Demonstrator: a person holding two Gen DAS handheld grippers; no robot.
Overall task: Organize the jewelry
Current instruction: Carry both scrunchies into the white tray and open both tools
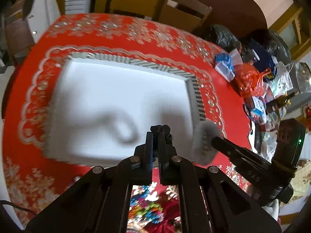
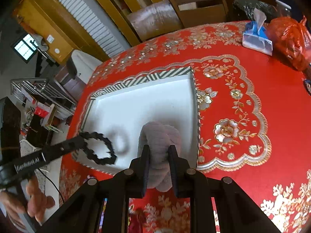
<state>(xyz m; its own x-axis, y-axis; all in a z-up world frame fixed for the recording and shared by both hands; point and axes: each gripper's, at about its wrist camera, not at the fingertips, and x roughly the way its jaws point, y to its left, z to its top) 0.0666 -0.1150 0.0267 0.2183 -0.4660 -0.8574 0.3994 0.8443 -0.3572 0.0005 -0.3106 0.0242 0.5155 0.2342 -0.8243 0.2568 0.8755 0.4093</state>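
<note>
L gripper (image 1: 155, 134) is pinching a black scrunchie (image 2: 101, 147) w/ jaws pressed together; R gripper (image 2: 159, 149) is clamping a grey scrunchie (image 2: 159, 136). Both are hanging over the white tray (image 2: 136, 104), R one near its striped right edge; red tabletop (image 2: 272, 136) is lying open beyond.
</note>
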